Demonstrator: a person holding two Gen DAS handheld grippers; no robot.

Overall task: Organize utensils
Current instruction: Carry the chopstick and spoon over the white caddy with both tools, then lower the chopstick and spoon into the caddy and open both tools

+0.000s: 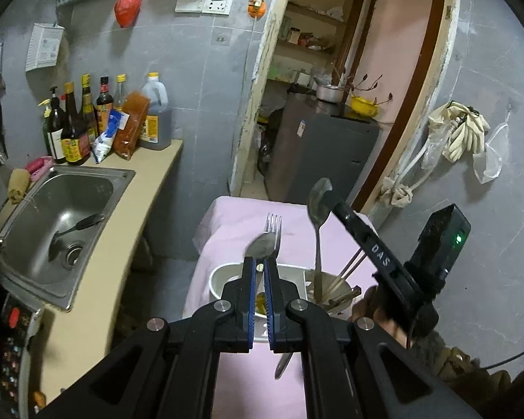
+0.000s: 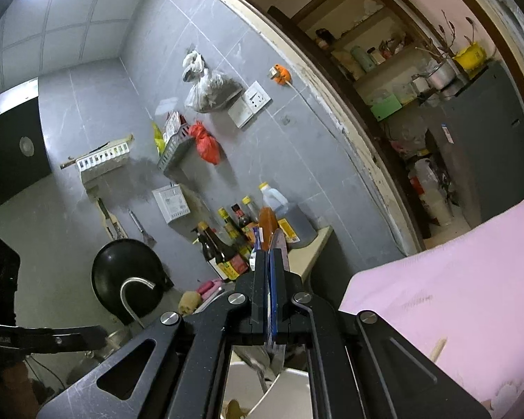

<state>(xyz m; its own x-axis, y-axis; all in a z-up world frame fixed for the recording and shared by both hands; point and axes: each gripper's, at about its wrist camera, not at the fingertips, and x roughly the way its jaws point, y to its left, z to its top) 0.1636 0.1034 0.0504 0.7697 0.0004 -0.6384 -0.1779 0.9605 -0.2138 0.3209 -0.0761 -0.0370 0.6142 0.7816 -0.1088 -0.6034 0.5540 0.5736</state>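
Fork and spoon clamped together in left gripper, handles partly hidden. Right gripper pinched shut on second spoon, seen edge-on, over white holder.

To your left a stainless steel sink sits in a beige countertop, with dark sauce bottles clustered against the grey tiled wall. A red plastic bag hangs beside a white wall socket.

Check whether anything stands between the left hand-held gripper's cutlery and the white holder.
Nothing visible. The left hand-held gripper holds the silver metal fork and spoon above the white plastic holder; wooden chopsticks stand in its other compartment.
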